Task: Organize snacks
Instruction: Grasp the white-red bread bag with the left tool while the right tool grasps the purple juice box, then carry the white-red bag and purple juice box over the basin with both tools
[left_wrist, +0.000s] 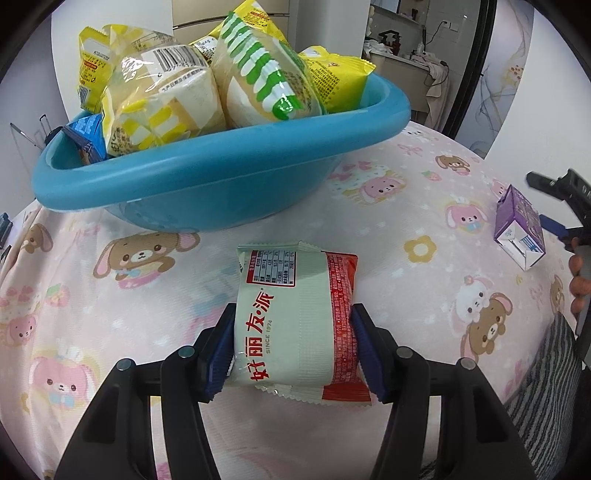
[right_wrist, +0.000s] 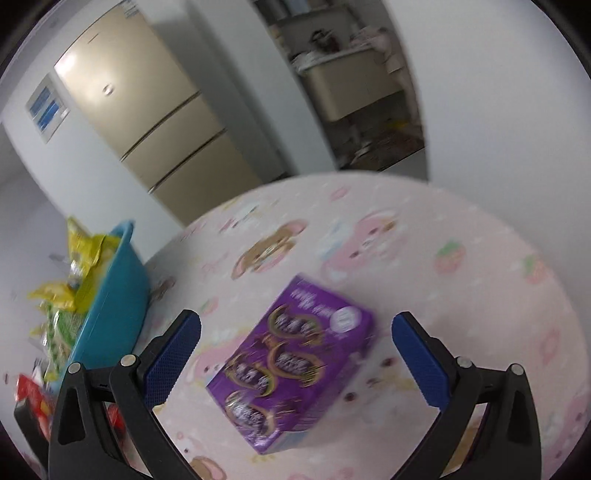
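Left claw (left_wrist: 293, 345): two black plastic arms shaped like open triangular frames, each tipped with a dark blue ribbed pad and fastened with round silver screws. Right claw (right_wrist: 295, 363): same black frames, blue cross-hatched pads (right_wrist: 173, 360), silver screws.

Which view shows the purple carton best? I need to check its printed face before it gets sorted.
The right wrist view: the purple carton fills the middle, its printed face up between the right gripper's open fingers, though blurred. The left wrist view shows it sharp but small at the right edge, mostly its white end.
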